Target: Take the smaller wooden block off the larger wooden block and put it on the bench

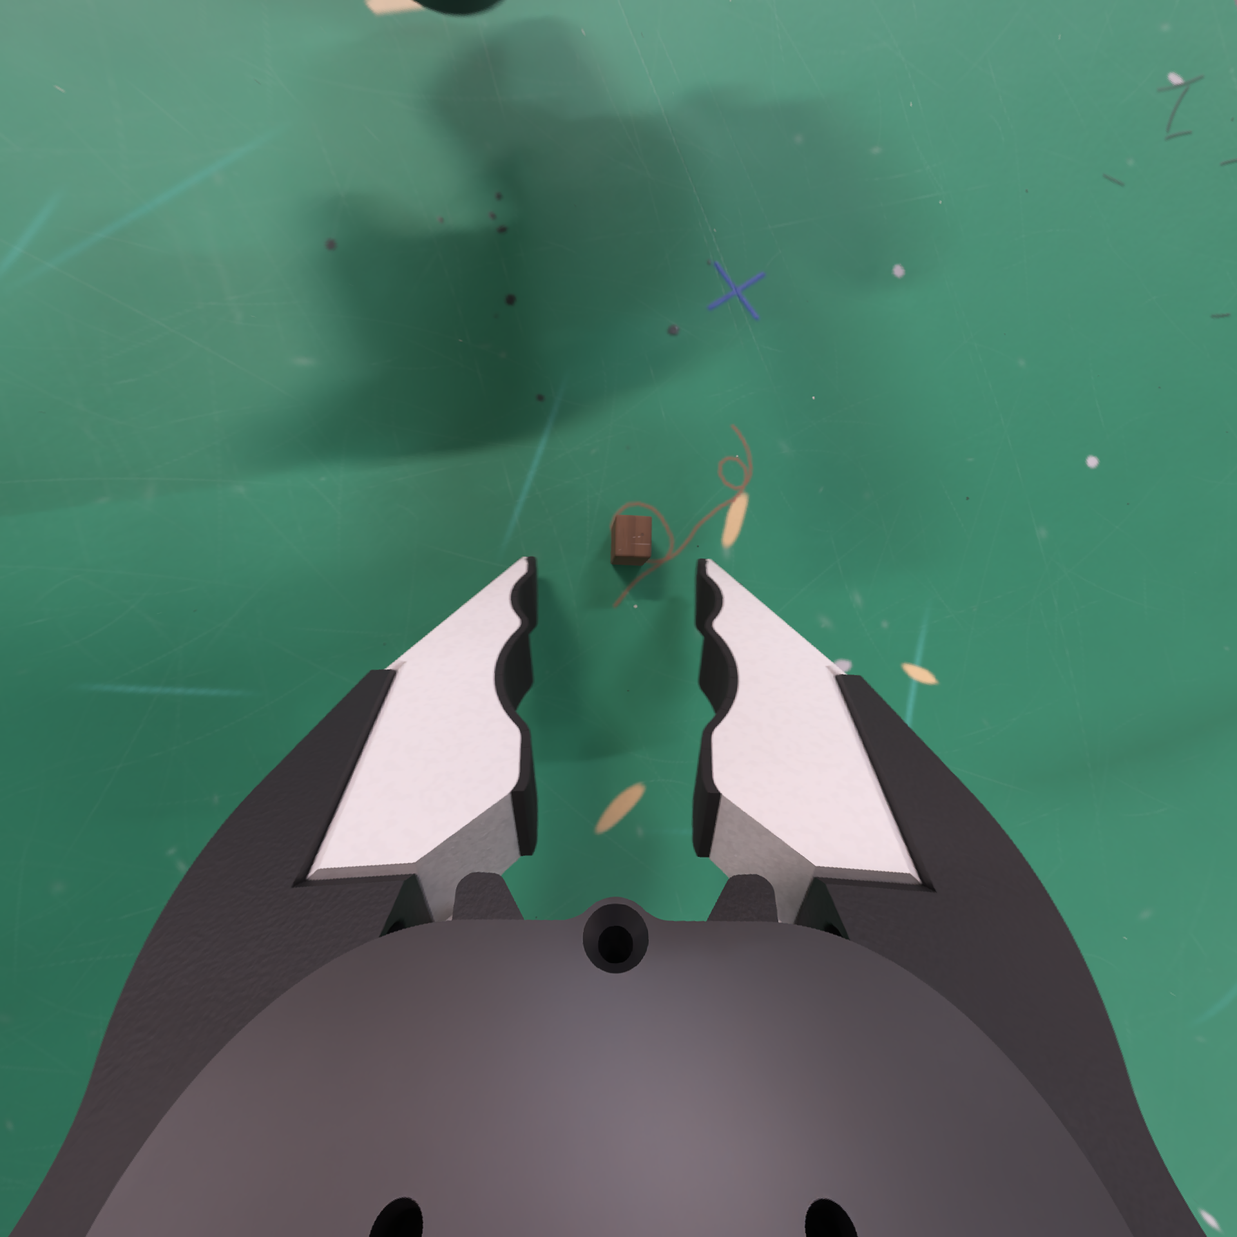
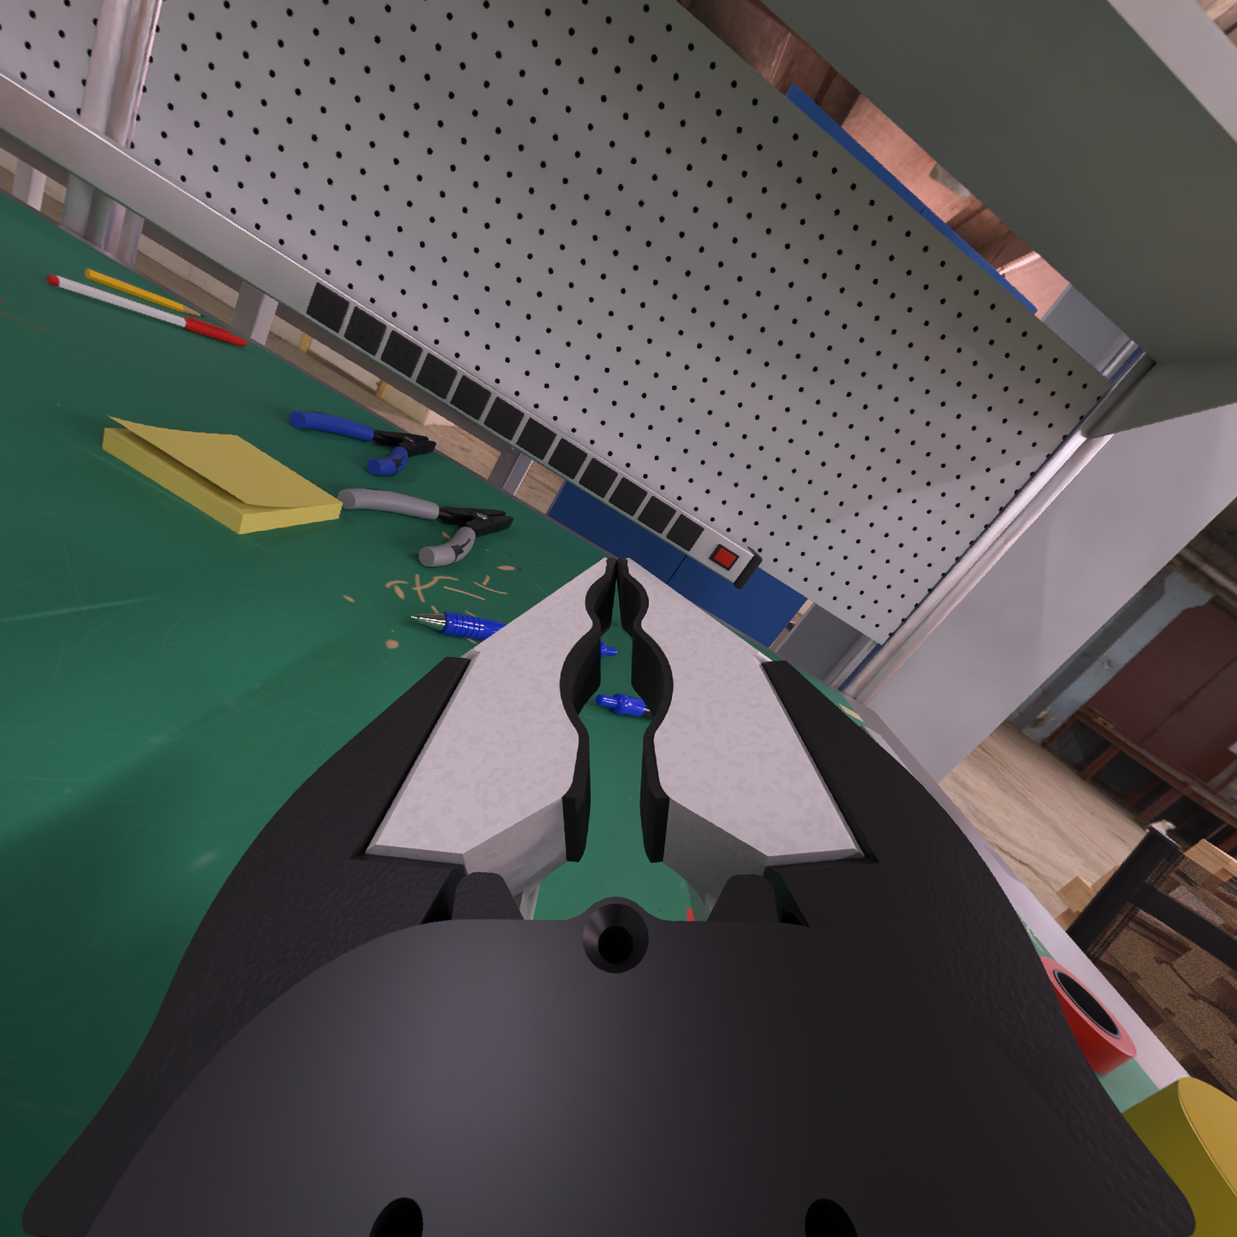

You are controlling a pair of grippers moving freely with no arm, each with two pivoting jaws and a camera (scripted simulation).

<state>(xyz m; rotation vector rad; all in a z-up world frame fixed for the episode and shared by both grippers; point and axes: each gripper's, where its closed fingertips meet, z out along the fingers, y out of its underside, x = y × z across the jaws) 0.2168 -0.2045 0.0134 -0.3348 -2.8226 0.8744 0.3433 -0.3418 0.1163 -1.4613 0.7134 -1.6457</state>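
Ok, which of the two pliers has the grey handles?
The grey-handled pliers, beside the yellow notepad and nearer the right tool; the blue-handled pliers lie farther back.

A white perforated metal pegboard (image 2: pixel 602 268) stands behind the scratched green bench mat (image 2: pixel 167 669). Along the pegboard's foot runs a black socket strip (image 2: pixel 509 418). Beyond its right end lies a sandy floor (image 2: pixel 1031 803).

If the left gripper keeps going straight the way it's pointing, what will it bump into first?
Probably the small brown wooden block on the green bench, just beyond the open left gripper and roughly in line with the gap. Depth is unclear, so it might meet the bench instead.
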